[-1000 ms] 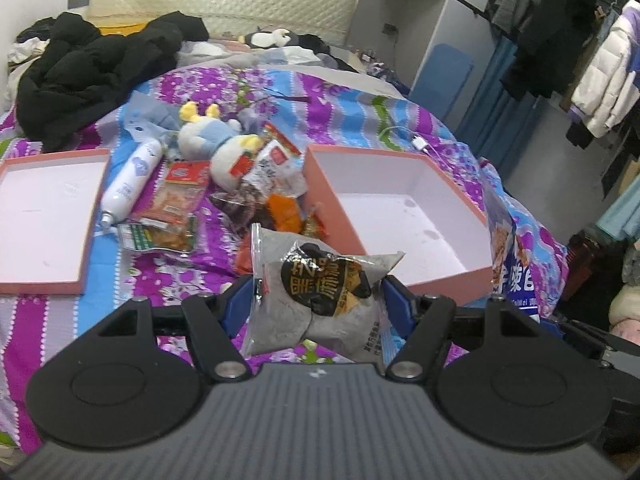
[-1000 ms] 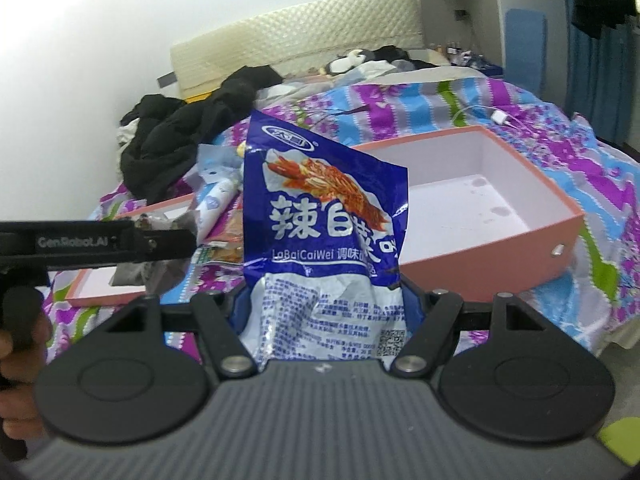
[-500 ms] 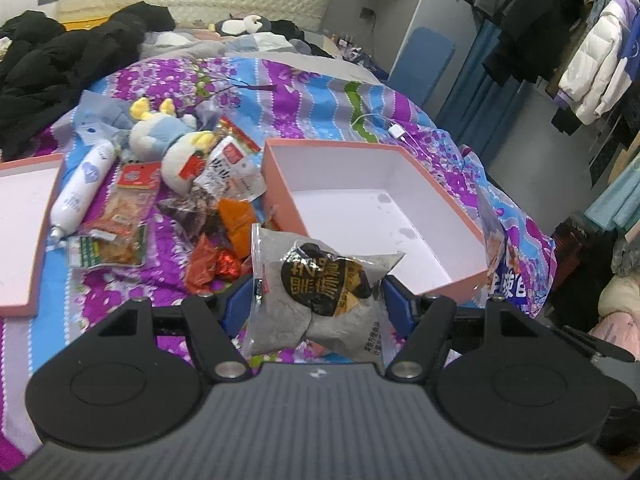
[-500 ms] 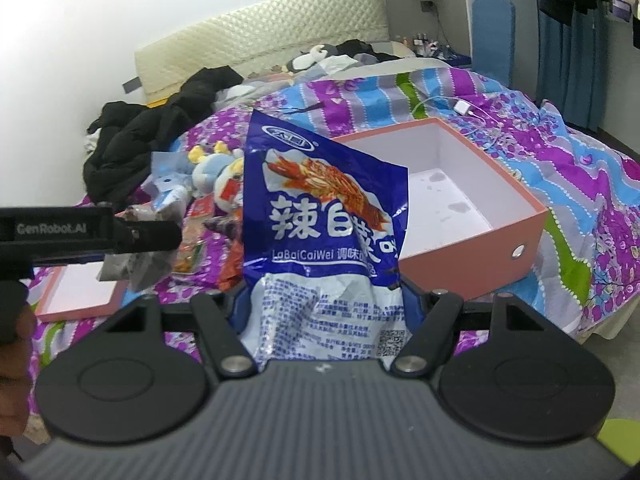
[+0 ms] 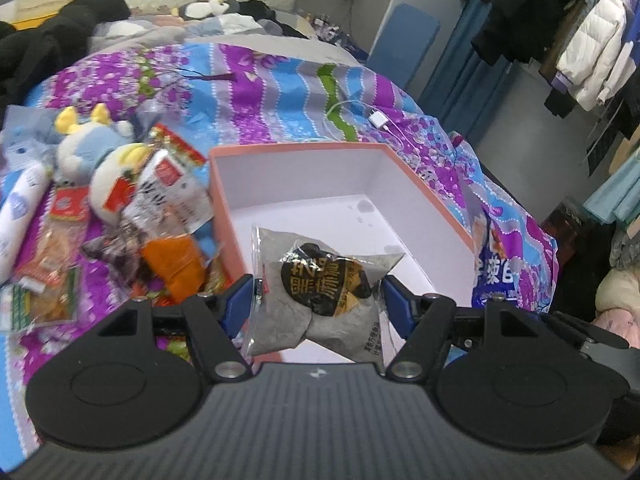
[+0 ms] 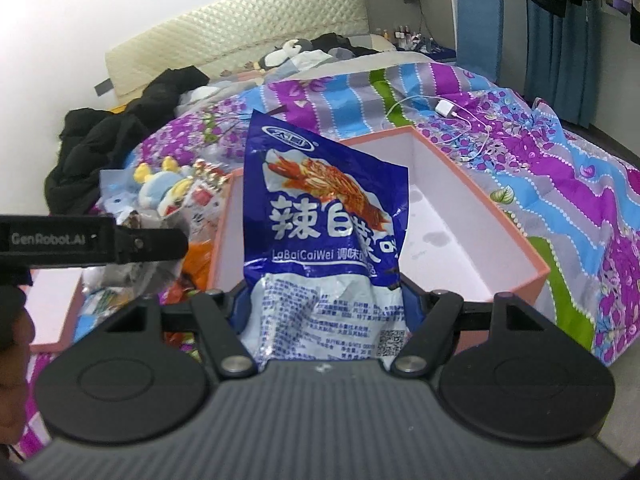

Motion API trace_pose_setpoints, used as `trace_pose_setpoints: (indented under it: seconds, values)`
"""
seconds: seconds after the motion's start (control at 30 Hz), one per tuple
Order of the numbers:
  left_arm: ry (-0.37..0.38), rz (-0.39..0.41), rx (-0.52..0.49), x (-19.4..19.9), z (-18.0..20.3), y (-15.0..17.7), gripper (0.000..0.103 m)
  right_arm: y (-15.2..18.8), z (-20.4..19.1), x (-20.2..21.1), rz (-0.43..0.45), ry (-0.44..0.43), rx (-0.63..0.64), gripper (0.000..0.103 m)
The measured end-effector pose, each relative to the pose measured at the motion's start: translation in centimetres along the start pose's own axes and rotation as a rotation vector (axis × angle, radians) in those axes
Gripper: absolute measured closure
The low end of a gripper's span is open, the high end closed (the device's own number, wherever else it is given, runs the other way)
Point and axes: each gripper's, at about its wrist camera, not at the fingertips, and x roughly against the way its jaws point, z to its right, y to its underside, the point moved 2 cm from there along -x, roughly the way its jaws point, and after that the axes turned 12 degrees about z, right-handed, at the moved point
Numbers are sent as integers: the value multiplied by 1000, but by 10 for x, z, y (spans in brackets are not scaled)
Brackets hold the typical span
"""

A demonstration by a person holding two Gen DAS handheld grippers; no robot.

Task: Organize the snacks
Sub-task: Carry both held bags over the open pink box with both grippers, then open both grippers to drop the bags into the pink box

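Bed covered in a purple, blue and grey flowered spread, quilted cream headboard against a white wall. Black clothes heaped at the head end, a penguin toy beyond them. Hanging coats and blue curtains along the far side of the room.

My left tongs pinch a grey bun pack by its sides, blue pads against the wrapper. It hangs over the near edge of the pink box, which sits open on the spread with a white inside, a few dark spots on its floor. Nothing else shows in the box.

My right tongs pinch a blue bag with white characters and a red-orange picture; it stands upright and hides part of the box behind it. Whether it is over the box or just short of the near wall, I cannot tell.

Left of the box: a loose snack pile, an orange packet, a blue-and-white plush, a white bottle. The box lid lies flat further left. A white charger with its cord lies on the spread behind the box.
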Motion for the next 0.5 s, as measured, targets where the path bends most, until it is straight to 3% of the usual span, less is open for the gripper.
trace_pose_setpoints:
  seconds: [0.27,0.5]
  values:
    - [40,-44,-23,-78,7,-15,30,-4,29,-55,-34,30,-23,30]
    - [54,-53,-15,-119,6,-21,30,-1,46,-92,-71,35,-56,29]
